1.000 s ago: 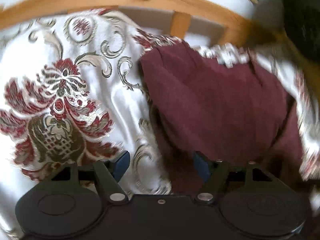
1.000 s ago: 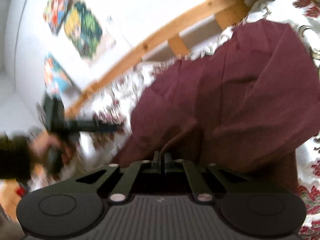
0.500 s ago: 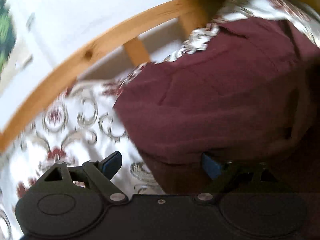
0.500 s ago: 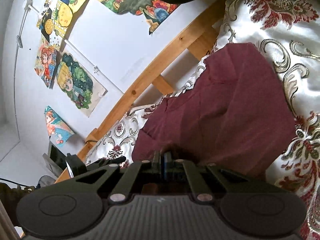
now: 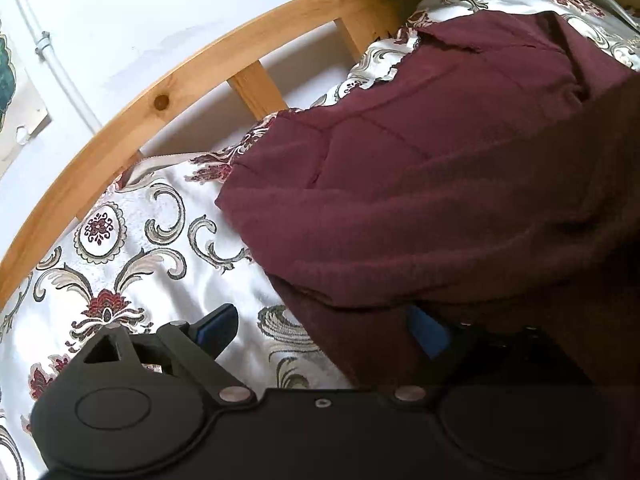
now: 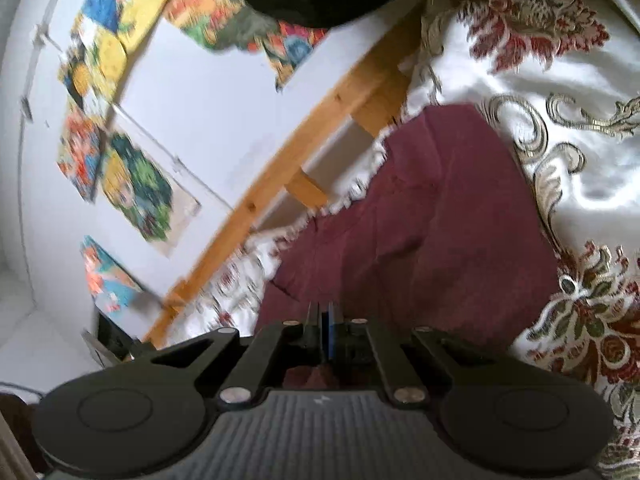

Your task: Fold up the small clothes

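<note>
While the left gripper (image 5: 320,332) sits low over the bed, its two blue pads are spread wide apart, and they have just been opening. The near edge of the dark red cloth (image 5: 420,200) lies between them, but the pads do not press on it, so this gripper holds nothing. The left pad is over the shiny flowered bedspread (image 5: 132,264). The right pad is down in the shade by the cloth's lower layer.

The cloth lies on the bedspread, near the wooden bed rail (image 5: 200,80). It looks folded over once, with a top flap lying on a bottom layer. It looks soft, thin and light. It will bend and sag wherever it is not held. The bedspread looks smooth and slippery, so the cloth may slide on it when pushed. A good place to grab is a corner or the near edge, taking both layers together so the fold stays neat.

In the right wrist view the cloth (image 6: 420,220) stretches away from the right gripper (image 6: 325,334). Its jaws are almost shut, with only a thin gap, and they have just begun to open. A bit of red cloth shows low down behind the pads. I cannot tell if the pads pinch it. Colourful pictures (image 6: 132,184) hang on the wall.
</note>
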{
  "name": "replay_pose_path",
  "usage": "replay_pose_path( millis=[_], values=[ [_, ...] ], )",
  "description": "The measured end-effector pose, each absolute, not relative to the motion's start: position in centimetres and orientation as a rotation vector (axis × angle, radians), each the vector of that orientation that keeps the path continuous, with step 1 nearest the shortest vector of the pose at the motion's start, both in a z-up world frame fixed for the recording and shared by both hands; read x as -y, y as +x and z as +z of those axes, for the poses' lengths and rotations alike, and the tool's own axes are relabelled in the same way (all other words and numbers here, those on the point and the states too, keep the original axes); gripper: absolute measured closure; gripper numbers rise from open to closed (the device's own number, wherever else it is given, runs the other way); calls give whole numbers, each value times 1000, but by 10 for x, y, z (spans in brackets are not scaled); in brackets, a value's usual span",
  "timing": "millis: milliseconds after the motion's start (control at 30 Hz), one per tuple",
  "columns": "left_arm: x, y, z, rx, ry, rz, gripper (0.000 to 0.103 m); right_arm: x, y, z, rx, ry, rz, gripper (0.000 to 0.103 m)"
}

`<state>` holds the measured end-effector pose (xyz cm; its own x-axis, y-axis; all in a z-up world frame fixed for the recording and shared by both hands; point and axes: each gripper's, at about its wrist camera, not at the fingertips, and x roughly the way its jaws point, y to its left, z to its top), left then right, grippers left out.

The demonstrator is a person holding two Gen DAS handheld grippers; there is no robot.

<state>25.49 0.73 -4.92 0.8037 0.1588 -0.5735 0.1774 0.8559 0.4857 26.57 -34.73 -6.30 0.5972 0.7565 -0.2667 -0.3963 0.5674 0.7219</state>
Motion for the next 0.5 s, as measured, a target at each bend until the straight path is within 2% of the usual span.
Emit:
replay_pose_path(
  millis=[33,67,100,133,167,200,233,267,300,500],
  values=[
    [-8,255,-49,-646,550,-10,9,344,266,-66,-643,631,706,84],
    [-9,256,-49,-647,549,-6,7,340,268,-68,-676,593,690,63],
    [-8,257,-50,-647,551,2,4,337,269,-71,-703,557,682,54],
    [-8,259,-50,-647,558,16,2,332,270,-73,-731,516,676,48],
    [-7,260,-51,-647,564,26,1,327,271,-75,-751,481,675,49],
    [-7,262,-51,-647,565,25,1,323,270,-76,-764,446,678,49],
    [-6,264,-51,-645,570,25,1,319,267,-76,-761,408,680,57],
    [-6,265,-52,-640,577,25,1,315,265,-74,-752,370,680,82],
    [-5,267,-52,-637,586,24,1,313,262,-72,-734,348,692,97],
    [3,272,-46,-602,608,19,15,352,253,-54,-502,691,831,98]
  ],
)
